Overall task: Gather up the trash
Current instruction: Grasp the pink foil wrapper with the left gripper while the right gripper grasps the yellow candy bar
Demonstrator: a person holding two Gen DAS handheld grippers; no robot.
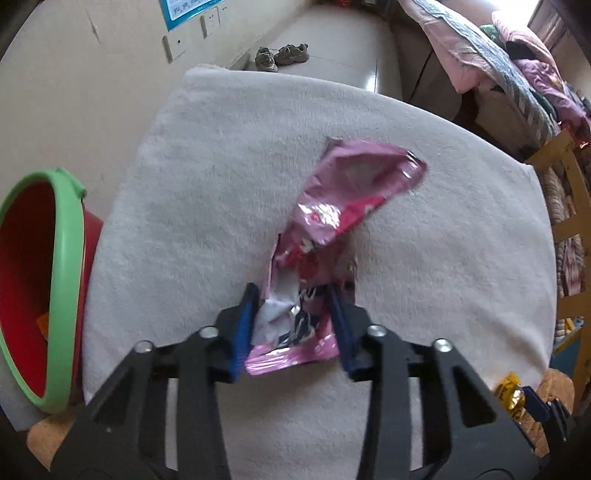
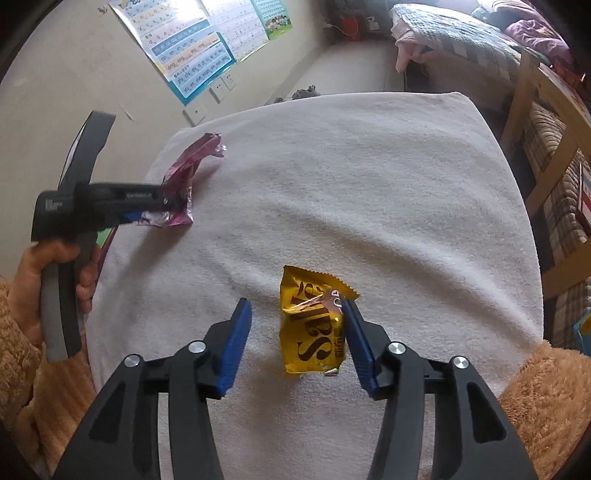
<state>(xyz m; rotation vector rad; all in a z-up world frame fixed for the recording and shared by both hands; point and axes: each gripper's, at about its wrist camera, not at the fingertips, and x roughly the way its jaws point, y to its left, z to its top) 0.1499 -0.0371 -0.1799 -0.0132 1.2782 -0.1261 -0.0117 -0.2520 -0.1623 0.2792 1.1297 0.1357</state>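
A crumpled pink foil wrapper (image 1: 343,199) lies on the white towel (image 1: 221,184), its near end pinched between the blue pads of my left gripper (image 1: 293,291), which is shut on it. From the right wrist view that left gripper (image 2: 170,210) holds the pink wrapper (image 2: 192,158) near the towel's left edge. A yellow snack wrapper (image 2: 310,332) sits between the fingers of my right gripper (image 2: 295,304). It leans on the right pad while the left pad stands clear of it, so this gripper is open.
A red bucket with a green rim (image 1: 62,266) stands just off the towel's left edge. A hand (image 2: 29,266) in a fuzzy tan sleeve holds the left gripper's handle. Shoes (image 1: 282,57) lie on the floor beyond; a bed (image 2: 461,33) and wooden frame (image 2: 535,147) are at right.
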